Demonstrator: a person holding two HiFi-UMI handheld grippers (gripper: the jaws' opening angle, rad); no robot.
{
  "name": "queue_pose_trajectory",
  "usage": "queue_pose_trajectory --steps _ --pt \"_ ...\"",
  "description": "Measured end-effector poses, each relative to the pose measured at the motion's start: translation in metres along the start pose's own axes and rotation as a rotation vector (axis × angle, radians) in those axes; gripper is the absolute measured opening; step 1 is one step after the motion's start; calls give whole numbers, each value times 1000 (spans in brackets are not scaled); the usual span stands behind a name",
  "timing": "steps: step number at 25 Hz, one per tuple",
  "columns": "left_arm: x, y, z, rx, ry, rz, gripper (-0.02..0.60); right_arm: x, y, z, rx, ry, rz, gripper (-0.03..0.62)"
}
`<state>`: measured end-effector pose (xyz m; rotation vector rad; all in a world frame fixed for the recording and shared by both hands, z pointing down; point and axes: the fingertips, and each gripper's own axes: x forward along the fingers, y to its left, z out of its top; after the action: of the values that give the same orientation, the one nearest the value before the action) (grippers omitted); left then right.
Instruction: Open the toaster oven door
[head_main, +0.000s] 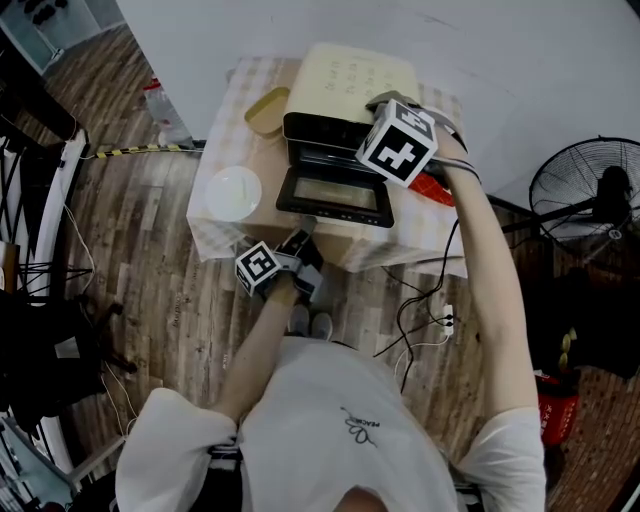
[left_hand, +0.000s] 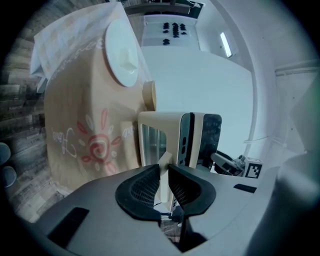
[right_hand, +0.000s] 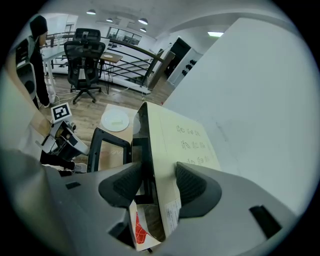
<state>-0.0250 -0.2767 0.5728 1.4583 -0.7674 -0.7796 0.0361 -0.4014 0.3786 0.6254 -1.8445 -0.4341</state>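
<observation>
The cream toaster oven (head_main: 350, 85) stands on a small cloth-covered table (head_main: 410, 250). Its glass door (head_main: 335, 192) hangs open, lying flat toward me. My left gripper (head_main: 303, 245) is just off the table's front edge, a little short of the door. In the left gripper view, its jaws (left_hand: 164, 172) keep a narrow gap, with the door (left_hand: 151, 145) and its cream edge showing just beyond the tips. My right gripper (head_main: 380, 105) is at the oven's top right corner. Its jaws (right_hand: 160, 182) stand wide apart, with the oven's (right_hand: 185, 145) edge between them.
A white plate (head_main: 233, 192) lies on the table left of the door and a yellow dish (head_main: 266, 110) left of the oven. A red packet (head_main: 432, 188) is at the oven's right side. A floor fan (head_main: 585, 195) stands to the right, with cables (head_main: 420, 320) below the table.
</observation>
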Motion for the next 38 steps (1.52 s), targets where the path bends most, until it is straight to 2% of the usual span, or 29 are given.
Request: queue_pose_trajectory --steps 8,15,25,33,38 --pt "-8 16 -4 -9 8 21 60 0 0 0 3 5 -3 199" --pt "-17 42 -10 -22 31 109 31 0 -1 2 2 5 2 199" --pt "-20 67 -12 -62 27 162 17 -1 0 2 4 -6 8 199" --pt "-19 78 -15 -88 19 183 15 3 8 -9 48 27 44 199" --pt "-18 84 -14 -95 16 194 15 3 6 -6 36 24 36 199"
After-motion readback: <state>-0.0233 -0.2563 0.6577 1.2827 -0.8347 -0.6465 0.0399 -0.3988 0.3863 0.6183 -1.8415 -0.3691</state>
